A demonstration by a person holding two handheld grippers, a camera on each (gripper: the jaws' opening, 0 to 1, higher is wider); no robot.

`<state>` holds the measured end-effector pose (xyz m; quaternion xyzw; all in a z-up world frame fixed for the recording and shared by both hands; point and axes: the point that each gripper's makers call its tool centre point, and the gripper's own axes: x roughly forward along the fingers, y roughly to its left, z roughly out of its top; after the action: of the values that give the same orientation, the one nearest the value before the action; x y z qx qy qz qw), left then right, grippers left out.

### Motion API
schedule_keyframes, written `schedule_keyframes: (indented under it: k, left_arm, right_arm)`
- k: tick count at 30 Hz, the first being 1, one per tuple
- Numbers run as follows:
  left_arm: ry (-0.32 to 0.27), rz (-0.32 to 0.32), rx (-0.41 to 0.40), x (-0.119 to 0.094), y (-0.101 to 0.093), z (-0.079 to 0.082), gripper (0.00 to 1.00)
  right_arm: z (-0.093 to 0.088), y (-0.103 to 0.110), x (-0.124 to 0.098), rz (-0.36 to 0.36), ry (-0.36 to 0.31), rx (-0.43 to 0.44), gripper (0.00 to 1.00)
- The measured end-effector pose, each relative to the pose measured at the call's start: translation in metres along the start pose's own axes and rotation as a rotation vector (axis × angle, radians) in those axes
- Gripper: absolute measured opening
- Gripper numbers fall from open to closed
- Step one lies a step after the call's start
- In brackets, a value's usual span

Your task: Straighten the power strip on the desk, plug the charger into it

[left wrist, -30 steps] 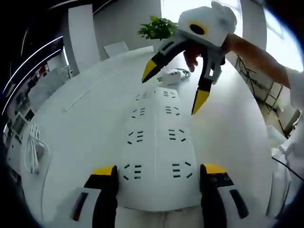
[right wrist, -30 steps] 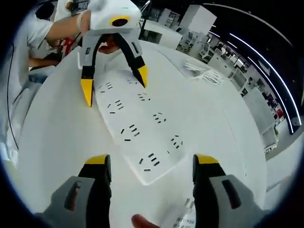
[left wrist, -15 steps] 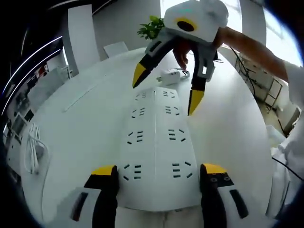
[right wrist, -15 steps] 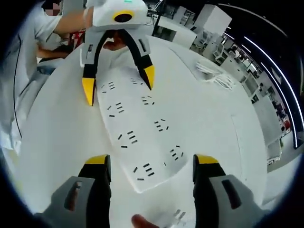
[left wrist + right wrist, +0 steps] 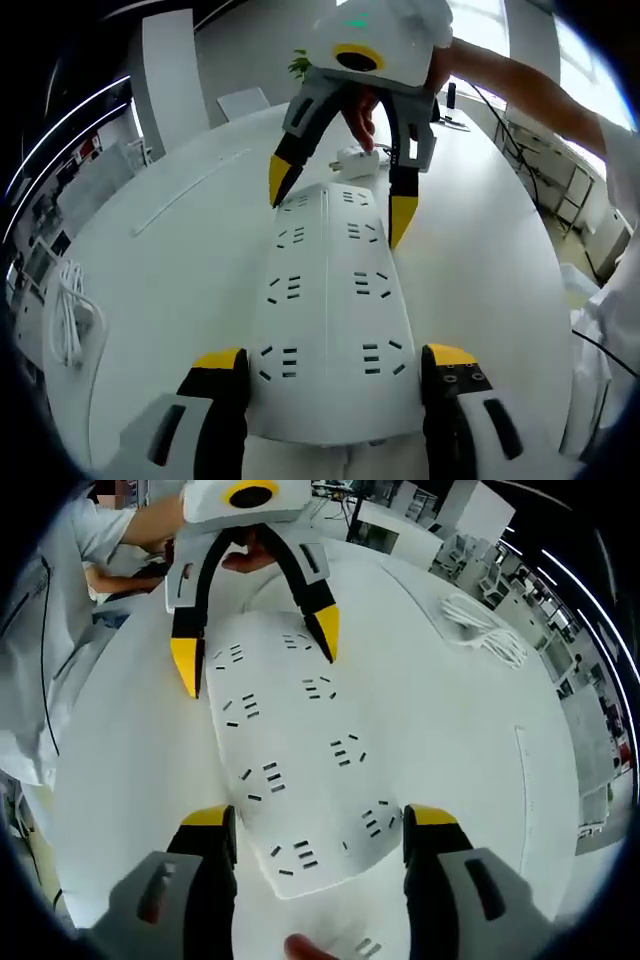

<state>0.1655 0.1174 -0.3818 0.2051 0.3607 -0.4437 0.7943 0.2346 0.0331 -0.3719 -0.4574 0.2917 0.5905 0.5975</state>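
Left gripper view: both open tools straddle power strip, perhaps touching.

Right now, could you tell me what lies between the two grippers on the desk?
The white power strip spans the stretch between the left gripper and right gripper, seen in the left gripper view.

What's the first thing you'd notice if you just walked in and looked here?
The big white power strip lying on the round white desk, with a yellow-tipped gripper straddling each end, the left gripper near and the right gripper at the far end. Just past that sits a small white charger.
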Motion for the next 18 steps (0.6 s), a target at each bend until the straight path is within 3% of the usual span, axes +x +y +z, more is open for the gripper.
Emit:
schedule_keyframes:
  k: [11, 18]
  left_arm:
    - [0.0, -0.003, 0.002, 0.0005, 0.0003, -0.0006, 0.71]
    - [-0.009, -0.009, 0.008, 0.0004, 0.0003, -0.0006, 0.72]
  right_arm:
    - [-0.0002, 0.0025, 0.005, 0.069, 0.038, 0.0, 0.68]
    - [0.0003, 0.0044, 0.0052, 0.085, 0.022, -0.021, 0.67]
